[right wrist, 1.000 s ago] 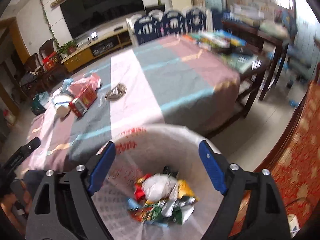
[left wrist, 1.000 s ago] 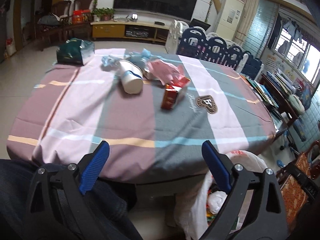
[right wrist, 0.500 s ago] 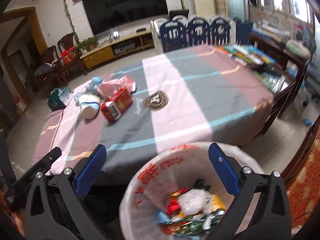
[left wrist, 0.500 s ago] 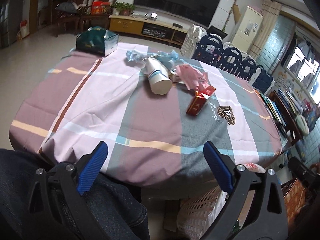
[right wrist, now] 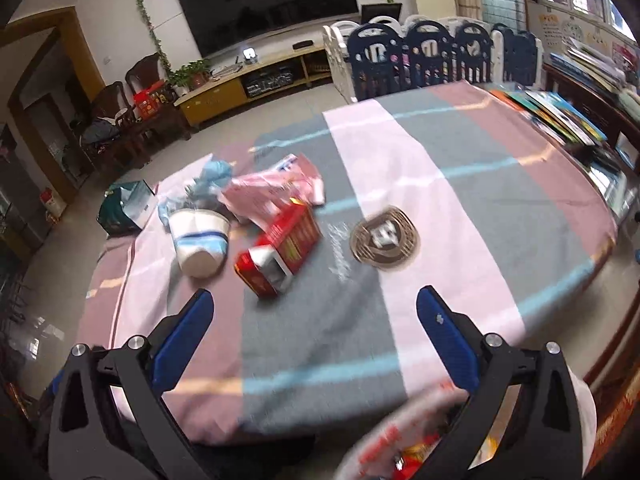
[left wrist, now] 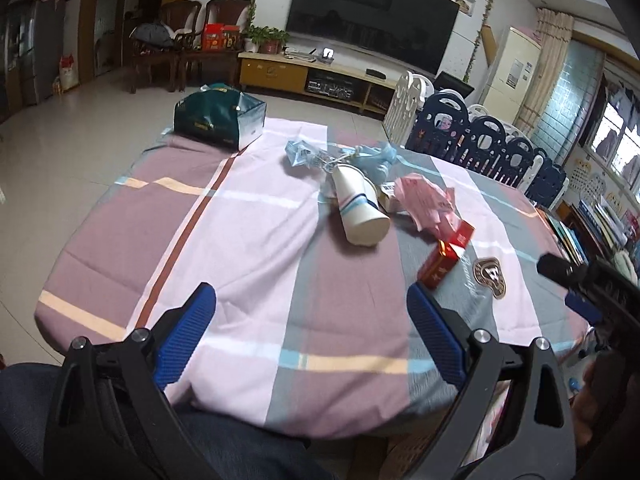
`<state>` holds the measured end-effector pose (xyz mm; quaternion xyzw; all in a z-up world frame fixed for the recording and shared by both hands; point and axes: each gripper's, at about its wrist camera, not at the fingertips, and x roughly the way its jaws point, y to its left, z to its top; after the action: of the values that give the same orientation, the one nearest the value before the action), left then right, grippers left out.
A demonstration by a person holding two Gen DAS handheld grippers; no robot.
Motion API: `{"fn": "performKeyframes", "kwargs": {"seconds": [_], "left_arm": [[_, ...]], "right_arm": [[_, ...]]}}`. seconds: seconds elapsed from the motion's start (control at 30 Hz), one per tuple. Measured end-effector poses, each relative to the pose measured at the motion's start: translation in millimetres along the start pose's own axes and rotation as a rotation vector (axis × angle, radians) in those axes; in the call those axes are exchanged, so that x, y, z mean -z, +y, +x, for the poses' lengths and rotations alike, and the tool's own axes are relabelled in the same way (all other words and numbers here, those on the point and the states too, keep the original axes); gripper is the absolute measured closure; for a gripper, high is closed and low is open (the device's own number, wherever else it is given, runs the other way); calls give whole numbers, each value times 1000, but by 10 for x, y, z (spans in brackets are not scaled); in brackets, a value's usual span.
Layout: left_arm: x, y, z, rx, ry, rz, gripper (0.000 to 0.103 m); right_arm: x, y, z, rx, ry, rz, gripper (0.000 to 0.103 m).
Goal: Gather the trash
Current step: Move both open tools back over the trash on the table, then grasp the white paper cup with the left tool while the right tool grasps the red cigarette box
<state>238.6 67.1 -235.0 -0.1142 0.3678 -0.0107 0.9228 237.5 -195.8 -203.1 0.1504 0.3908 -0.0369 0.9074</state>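
Trash lies in a cluster on the table's striped cloth (left wrist: 256, 248): a tipped white paper cup (left wrist: 358, 210) (right wrist: 200, 240), a red box (left wrist: 446, 254) (right wrist: 280, 248), a crumpled pink wrapper (left wrist: 426, 200) (right wrist: 272, 196) and light blue crumpled plastic (left wrist: 340, 156) (right wrist: 210, 178). My left gripper (left wrist: 312, 316) is open and empty over the near table edge. My right gripper (right wrist: 314, 316) is open and empty, short of the red box. It also shows at the right edge of the left wrist view (left wrist: 580, 280). The lined trash bin (right wrist: 420, 436) sits below the right gripper, blurred.
A dark green bag (left wrist: 220, 120) (right wrist: 124, 208) stands at the far left of the table. A round badge print (right wrist: 384, 238) marks the cloth. Books (right wrist: 560, 116) lie on a side table at right. A blue and white play fence (right wrist: 420, 56) stands behind the table.
Both grippers rose and swung toward the table. The right gripper left the spot over the bin and now faces the trash cluster, which looks nearer. Both stay open.
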Motion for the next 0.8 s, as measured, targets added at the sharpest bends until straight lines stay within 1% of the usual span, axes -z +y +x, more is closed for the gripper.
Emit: {"fn": "performKeyframes", "kwargs": {"seconds": [0.07,0.13,0.2,0.23,0.27,0.3,0.33,0.37,0.4,0.47,0.5,0.57,0.63,0.67,0.7,0.77,0.8], "left_arm": [[-44,85,141,0,33,-53,7],[-73,149,262,-7,59,-96,7],[-90,141,339,0,62,-95,7],[-94,113,380,7,68,-78,7],[-94,84,408,5,72,-57,7],[-81,48,426,2,75,-39,7],[-77,12,463,7,85,-18,7],[-72,-2,486,8,95,-10,7],[-70,-2,496,6,99,-10,7],[-69,22,504,9,96,-28,7],[-74,28,508,14,96,-39,7],[-124,31,534,33,88,-58,7],[-243,-8,627,46,77,-54,7],[-328,-44,719,37,81,-45,7],[-391,-68,786,28,82,-40,7],[-568,-130,971,7,74,-38,7],[-643,-157,1051,2,69,-41,7]], "right_arm": [[-170,147,194,13,-2,-32,4],[-315,269,455,26,19,-57,5],[-413,351,726,38,50,-67,7],[-441,375,866,46,71,-70,8],[-453,399,1010,63,93,-77,11],[-457,415,1177,87,119,-92,19],[-432,399,1265,100,133,-101,24],[-402,372,1327,109,143,-105,36],[-373,329,1355,104,153,-100,42],[-296,191,1320,50,159,-73,42],[-260,110,1272,44,156,-69,42],[-218,-26,1216,78,163,-78,42],[-187,-215,1176,102,174,-66,41],[-176,-289,1147,104,174,-60,38],[-172,-346,1124,102,173,-59,31],[-143,-467,1010,124,157,-60,22],[-125,-503,960,132,150,-56,20]]}}
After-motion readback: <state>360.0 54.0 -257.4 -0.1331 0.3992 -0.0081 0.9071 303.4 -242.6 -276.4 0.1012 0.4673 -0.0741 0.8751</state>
